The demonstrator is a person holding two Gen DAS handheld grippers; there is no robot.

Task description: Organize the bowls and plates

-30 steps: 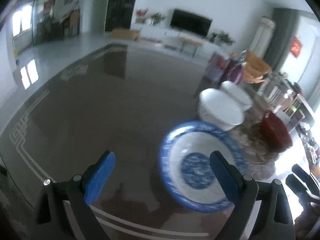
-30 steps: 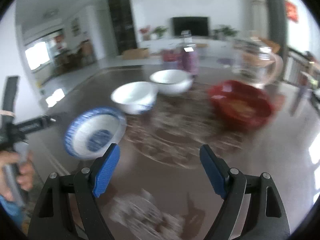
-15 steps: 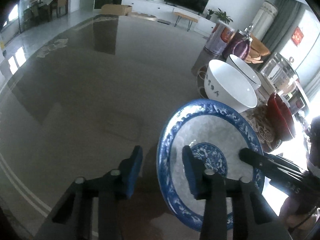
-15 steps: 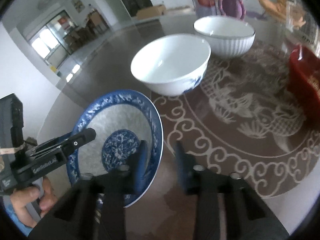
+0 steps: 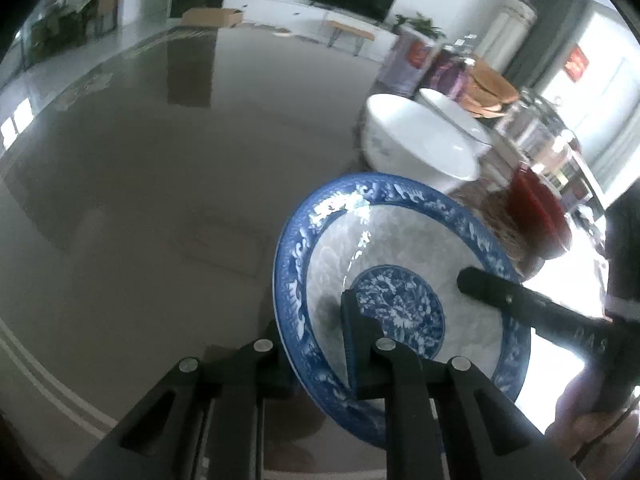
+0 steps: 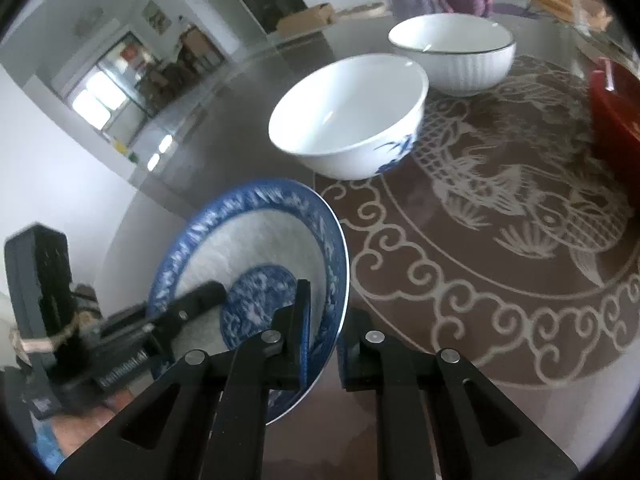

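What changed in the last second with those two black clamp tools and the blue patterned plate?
Both tools went from wide open to closed on the blue-and-white patterned plate. The left gripper now pinches its near-left rim, and the right gripper pinches the opposite edge. The plate looks tilted, possibly starting to lift. The white bowl with blue flowers, the ribbed white bowl and the red dish stayed put.

Blue-rimmed plate tilted, seemingly off the table, near white bowls
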